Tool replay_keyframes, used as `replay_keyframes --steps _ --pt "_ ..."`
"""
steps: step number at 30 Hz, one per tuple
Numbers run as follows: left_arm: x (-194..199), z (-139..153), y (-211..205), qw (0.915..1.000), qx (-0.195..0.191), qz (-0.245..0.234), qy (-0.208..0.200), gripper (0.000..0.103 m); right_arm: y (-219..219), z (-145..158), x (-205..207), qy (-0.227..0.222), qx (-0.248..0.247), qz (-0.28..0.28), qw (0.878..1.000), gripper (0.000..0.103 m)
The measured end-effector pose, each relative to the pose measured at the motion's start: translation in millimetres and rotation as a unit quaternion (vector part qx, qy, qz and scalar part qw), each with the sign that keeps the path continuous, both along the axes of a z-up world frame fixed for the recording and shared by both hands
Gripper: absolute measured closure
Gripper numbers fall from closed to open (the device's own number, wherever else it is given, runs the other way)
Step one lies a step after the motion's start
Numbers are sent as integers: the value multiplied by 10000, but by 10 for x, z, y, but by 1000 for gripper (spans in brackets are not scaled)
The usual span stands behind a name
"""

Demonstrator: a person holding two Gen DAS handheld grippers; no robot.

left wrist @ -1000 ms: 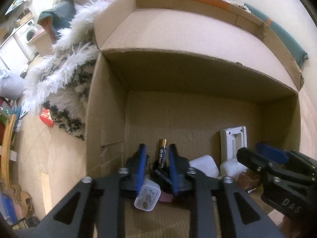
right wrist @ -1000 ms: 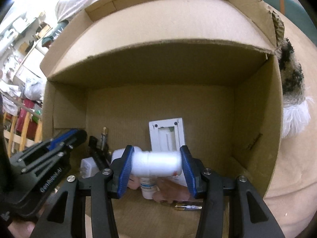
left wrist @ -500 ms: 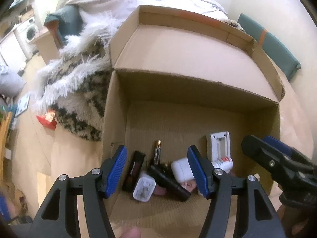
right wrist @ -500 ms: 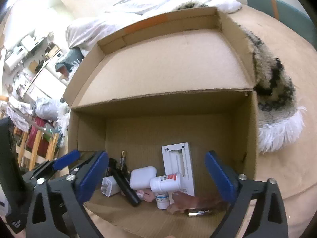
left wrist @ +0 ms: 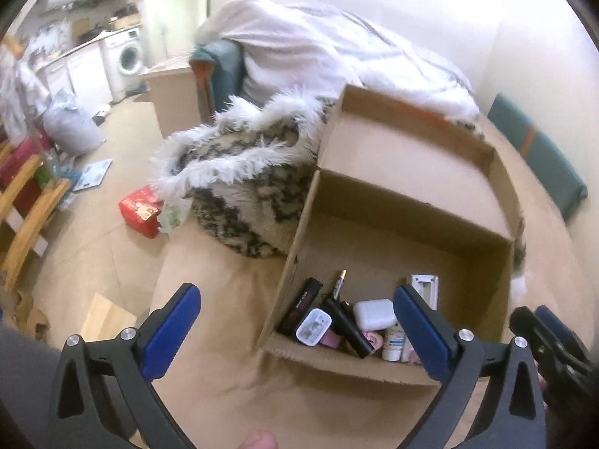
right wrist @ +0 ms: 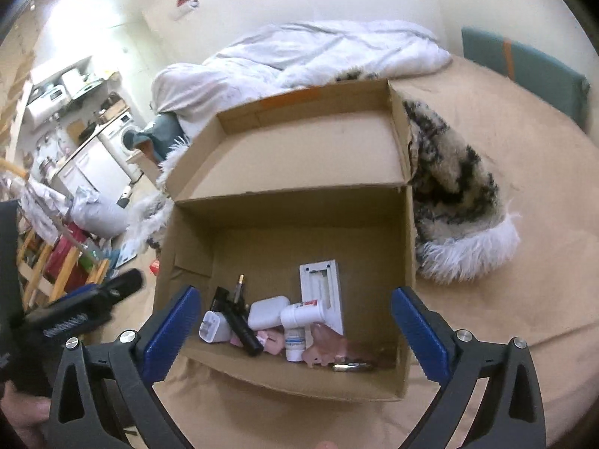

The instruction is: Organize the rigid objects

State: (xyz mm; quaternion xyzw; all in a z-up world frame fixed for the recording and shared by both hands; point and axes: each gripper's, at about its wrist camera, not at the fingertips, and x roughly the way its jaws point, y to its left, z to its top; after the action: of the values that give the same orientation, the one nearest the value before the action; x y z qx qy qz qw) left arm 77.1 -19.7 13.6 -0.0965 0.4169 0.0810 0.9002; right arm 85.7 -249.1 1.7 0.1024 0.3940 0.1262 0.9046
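Observation:
An open cardboard box sits on a tan surface. On its floor lie a white bottle, a white flat panel, a white case, a white charger plug, a black stick, a battery, a second black item and pink pieces. My left gripper is open and empty, above the box's near left corner. My right gripper is open and empty, above the box's near edge.
A furry black-and-white throw lies against the box. A white duvet is behind it. A teal cushion is at the far right. A red pack lies on the floor at left, near wooden furniture.
Both grippers opened and pulled back up out of the box. The right let go of the white bottle, which now lies in the box. The left released the black stick.

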Motion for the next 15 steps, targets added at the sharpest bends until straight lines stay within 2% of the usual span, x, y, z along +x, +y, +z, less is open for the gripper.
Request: replay_keyframes --steps 4,9,15 --pt "-172 30 8 10000 44 -5 10 1 9 11 -90 -32 -126 131 9998 0" --pt "-328 54 -48 9995 309 -16 7 1 -7 -36 -199 103 118 175 9997 0" --pt "-390 98 12 9995 299 70 -32 1 62 9 -284 -125 -81 335 9993 0"
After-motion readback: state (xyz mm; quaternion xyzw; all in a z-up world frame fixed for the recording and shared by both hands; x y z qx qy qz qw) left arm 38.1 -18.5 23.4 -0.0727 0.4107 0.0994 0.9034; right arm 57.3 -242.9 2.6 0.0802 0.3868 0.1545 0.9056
